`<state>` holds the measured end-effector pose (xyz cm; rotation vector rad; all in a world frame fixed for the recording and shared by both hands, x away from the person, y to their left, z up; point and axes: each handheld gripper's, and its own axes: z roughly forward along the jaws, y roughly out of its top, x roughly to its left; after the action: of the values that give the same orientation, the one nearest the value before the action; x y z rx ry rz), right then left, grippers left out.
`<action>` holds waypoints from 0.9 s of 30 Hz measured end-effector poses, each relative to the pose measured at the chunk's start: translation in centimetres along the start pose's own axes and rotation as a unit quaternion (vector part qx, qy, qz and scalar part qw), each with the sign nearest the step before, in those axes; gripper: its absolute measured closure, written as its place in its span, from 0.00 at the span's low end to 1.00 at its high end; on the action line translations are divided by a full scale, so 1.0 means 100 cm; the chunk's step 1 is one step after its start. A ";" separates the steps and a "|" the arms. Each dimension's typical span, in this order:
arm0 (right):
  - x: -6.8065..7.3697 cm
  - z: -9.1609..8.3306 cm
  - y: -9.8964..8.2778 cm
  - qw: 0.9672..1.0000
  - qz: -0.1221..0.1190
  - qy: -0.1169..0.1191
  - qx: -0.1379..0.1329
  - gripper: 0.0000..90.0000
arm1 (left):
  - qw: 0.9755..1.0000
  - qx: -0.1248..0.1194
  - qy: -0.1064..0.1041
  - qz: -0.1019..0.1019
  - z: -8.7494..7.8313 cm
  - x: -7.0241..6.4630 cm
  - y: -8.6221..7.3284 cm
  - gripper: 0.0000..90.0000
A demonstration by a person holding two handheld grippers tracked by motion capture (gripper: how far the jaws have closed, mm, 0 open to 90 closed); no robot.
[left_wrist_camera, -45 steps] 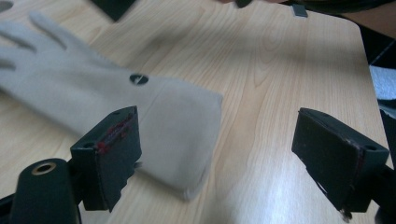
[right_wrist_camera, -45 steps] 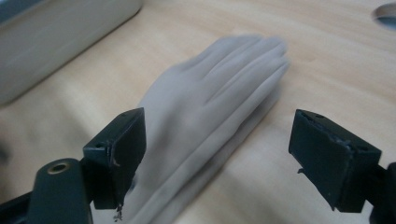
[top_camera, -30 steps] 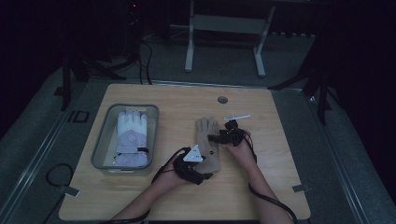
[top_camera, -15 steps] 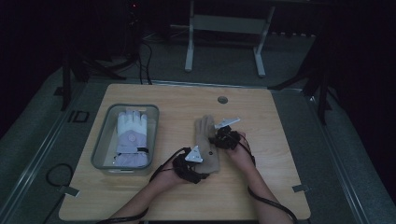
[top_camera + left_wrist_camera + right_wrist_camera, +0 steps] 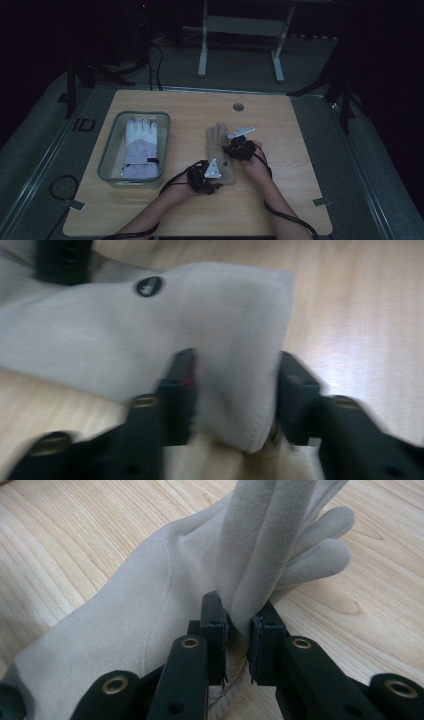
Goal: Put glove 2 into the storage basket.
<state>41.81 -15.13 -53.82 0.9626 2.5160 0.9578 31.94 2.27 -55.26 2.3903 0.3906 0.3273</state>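
A soft beige suede-like glove lies flat on the pale wood-grain table, fingers pointing to the far side, cuff towards the person. Its nap looks velvety and matte, with a fine stitched seam curving along the palm in the right gripper view. The left gripper sits at the near end, on the cuff: its black jaws have just been closing and now squeeze a thick fold of cuff fabric between them, a small dark round label just beyond. The right gripper works from the glove's right edge, jaws narrowed to a slim gap after closing, pinching a raised ridge of the glove's fabric that stands up between the pads. Well to the left, a clear rectangular plastic bin holds a padded white and lilac ski glove.
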 end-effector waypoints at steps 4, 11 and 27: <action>0.005 0.000 0.004 1.000 -0.013 -0.005 -0.002 0.90 | 1.000 0.013 0.014 -0.002 -0.001 0.002 0.004 0.89; 0.008 -0.009 0.015 1.000 -0.010 -0.003 -0.014 0.90 | 1.000 0.026 0.004 -0.007 -0.008 0.004 0.010 0.91; 0.020 -0.039 0.053 0.998 -0.010 0.007 -0.061 0.91 | 0.998 0.041 0.033 0.016 -0.055 0.014 0.024 0.91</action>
<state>41.05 -12.72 -47.42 0.8942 2.4427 1.1006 31.90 4.29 -49.45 2.4730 0.4033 0.4138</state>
